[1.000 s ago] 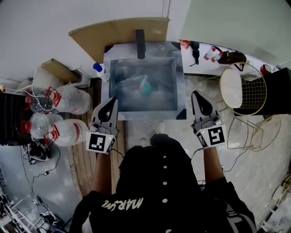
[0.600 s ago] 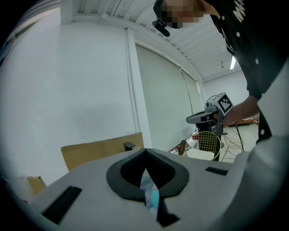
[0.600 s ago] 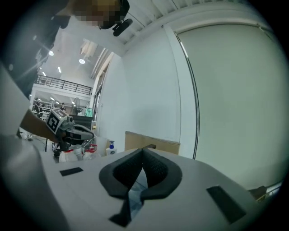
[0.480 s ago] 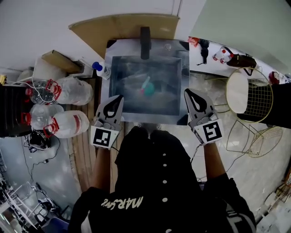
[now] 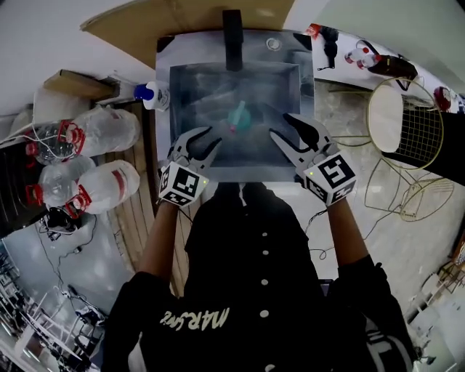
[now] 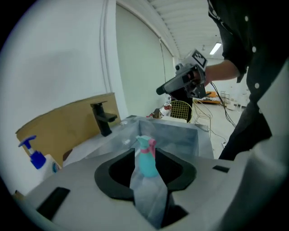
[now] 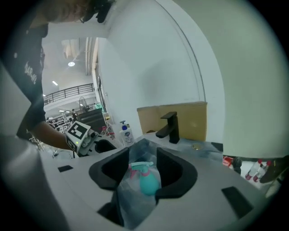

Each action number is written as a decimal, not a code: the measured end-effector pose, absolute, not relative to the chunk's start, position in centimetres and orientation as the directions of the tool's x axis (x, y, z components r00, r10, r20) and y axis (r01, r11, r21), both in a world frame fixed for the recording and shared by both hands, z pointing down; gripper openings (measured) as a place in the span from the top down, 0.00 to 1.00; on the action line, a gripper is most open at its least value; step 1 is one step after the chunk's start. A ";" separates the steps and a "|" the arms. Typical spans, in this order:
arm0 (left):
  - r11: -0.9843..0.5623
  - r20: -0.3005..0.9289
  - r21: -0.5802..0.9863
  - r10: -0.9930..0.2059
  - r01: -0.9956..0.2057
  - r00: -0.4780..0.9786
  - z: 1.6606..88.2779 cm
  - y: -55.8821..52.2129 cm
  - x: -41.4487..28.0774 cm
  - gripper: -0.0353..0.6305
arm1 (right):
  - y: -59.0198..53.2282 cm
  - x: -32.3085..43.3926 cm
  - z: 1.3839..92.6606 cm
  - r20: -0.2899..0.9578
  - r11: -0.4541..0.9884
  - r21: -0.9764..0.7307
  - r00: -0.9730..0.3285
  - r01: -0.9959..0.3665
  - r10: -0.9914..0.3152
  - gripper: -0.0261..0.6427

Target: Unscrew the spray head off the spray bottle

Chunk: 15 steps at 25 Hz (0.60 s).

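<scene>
One spray bottle [image 5: 237,116], one sink [image 5: 163,94], one faucet [image 5: 232,33].

From above, the spray bottle [image 5: 237,116] in the sink [image 5: 306,102] is small and hazy, and I cannot make out its neck joint. The brown board [image 5: 145,18] at the far side runs off the frame. At my left, the pump bottle's [image 6: 36,160] base hides behind my own grey casing.

Spray bottle [image 5: 237,116]: small, teal body, inside the sink [image 5: 163,94], near the middle of the basin floor.
Spray head [image 6: 143,141]: teal nozzle with pink trigger and collar, still on the bottle's neck.
Pose: upright or lying, cannot tell.
</scene>
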<state>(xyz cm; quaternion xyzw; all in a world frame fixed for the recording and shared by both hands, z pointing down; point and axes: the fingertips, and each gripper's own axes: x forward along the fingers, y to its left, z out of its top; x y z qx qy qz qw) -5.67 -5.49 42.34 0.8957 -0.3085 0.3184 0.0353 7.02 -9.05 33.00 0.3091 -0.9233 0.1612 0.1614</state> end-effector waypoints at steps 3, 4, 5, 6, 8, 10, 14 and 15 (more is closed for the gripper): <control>-0.859 0.660 -0.108 -0.438 -0.500 0.610 46.2 -6.4 -5.3 0.62 | -10.1 4.8 35.2 0.436 0.742 -0.255 -0.759 -0.620 -0.484 0.61; -0.872 0.685 -0.090 -0.405 -0.481 0.606 47.5 -6.8 -5.2 0.59 | -10.5 4.2 35.9 0.447 0.734 -0.273 -0.757 -0.622 -0.476 0.59; -0.882 0.707 -0.071 -0.374 -0.467 0.600 48.7 -7.1 -5.0 0.54 | -10.9 3.5 36.5 0.458 0.725 -0.291 -0.756 -0.625 -0.468 0.58; -0.889 0.726 -0.051 -0.347 -0.456 0.594 49.9 -7.4 -4.9 0.48 | -11.2 2.9 37.2 0.469 0.715 -0.309 -0.754 -0.627 -0.460 0.57; -0.899 0.743 -0.024 -0.308 -0.437 0.594 51.8 -7.8 -4.5 0.43 | -11.7 1.7 38.5 0.483 0.697 -0.342 -0.754 -0.630 -0.445 0.56; -0.906 0.739 -0.003 -0.287 -0.422 0.610 53.3 -8.2 -4.1 0.42 | -12.1 0.4 39.7 0.493 0.678 -0.372 -0.754 -0.634 -0.435 0.54; -0.912 0.721 0.040 -0.257 -0.409 0.643 56.1 -9.0 -3.1 0.39 | -13.3 -1.5 42.1 0.540 0.629 -0.389 -0.720 -0.673 -0.436 0.48; -0.914 0.720 0.044 -0.251 -0.403 0.647 56.8 -9.2 -2.9 0.38 | -13.6 -1.8 42.7 0.557 0.614 -0.380 -0.701 -0.692 -0.446 0.48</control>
